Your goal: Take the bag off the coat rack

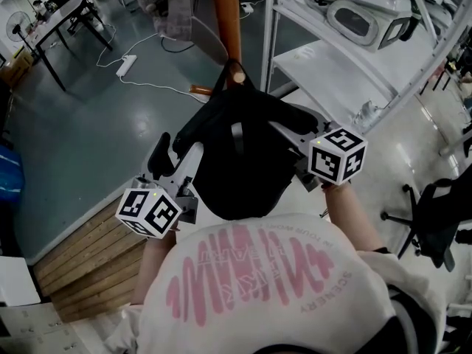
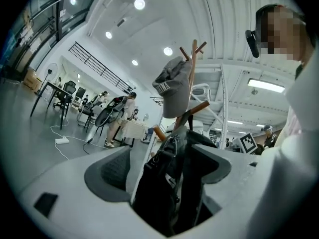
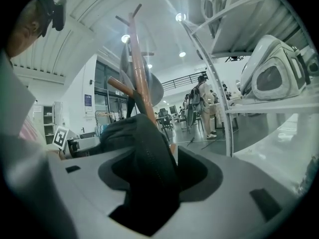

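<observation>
Nearest, two grippers flank one black backpack (image 1: 236,157). One, the left gripper (image 1: 179,153), stands at its widest, with the backpack's side between its jaws and a visible gap at one pad, so nothing is pinched. The other, the right gripper (image 1: 291,124), is clamped on a fold of the backpack's fabric. Beyond, the backpack hangs by its top loop from one wooden coat rack (image 1: 227,21), which carries one grey cap (image 2: 174,86) higher up.
</observation>
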`<state>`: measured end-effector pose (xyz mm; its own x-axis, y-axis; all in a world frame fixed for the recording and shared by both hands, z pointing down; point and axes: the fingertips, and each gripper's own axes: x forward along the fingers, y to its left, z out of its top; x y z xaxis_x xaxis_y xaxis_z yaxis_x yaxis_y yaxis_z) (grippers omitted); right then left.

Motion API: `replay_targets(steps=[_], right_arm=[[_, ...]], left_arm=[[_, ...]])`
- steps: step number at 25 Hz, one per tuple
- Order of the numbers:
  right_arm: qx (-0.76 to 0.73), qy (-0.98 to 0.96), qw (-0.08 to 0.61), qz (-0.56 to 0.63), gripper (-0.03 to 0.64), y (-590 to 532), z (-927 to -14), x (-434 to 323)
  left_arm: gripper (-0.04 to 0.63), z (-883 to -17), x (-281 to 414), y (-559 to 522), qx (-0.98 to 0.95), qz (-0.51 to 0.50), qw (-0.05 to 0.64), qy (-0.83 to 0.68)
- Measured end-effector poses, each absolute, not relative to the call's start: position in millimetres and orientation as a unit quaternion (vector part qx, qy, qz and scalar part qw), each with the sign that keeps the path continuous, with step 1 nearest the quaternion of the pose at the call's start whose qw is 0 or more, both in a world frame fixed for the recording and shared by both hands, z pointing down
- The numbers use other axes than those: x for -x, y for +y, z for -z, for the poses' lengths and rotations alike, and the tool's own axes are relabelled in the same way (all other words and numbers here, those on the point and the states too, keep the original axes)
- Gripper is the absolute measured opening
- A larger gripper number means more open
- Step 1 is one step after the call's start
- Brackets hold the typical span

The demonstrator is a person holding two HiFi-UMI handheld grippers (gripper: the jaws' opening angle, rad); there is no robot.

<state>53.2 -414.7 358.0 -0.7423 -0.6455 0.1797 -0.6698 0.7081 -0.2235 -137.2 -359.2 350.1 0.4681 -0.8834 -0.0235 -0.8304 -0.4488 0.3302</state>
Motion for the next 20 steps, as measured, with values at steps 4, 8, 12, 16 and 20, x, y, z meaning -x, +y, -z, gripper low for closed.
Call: replay_targets(steps=[4, 8, 12, 16, 20], right_arm=[[-0.354, -0.925, 0.043, -0.134, 0.238, -418, -358, -55], [-0.349, -0.927, 0.04, -0.131, 0.238, -420, -357, -56], [-0.343, -0.931, 0.034, -0.124, 0.239, -421, -357, -56], [-0.334, -0.934, 0.031, -0.123, 0.241, -422, -356, -57], [-0.321, -0.939, 0.029, -0.12, 0.241, -422, -355, -56]], left_arm=[[0.368, -358, 129, -364, -0.853, 0.075, 0.135, -0.499], [0.367, -361, 123, -366, -0.856, 0.077, 0.139, -0.492], [0.367, -369, 112, -366, -0.868, 0.07, 0.147, -0.47], [0.365, -373, 104, -369, -0.871, 0.057, 0.139, -0.468], [0.365, -379, 107, -374, -0.86, 0.059, 0.155, -0.483]])
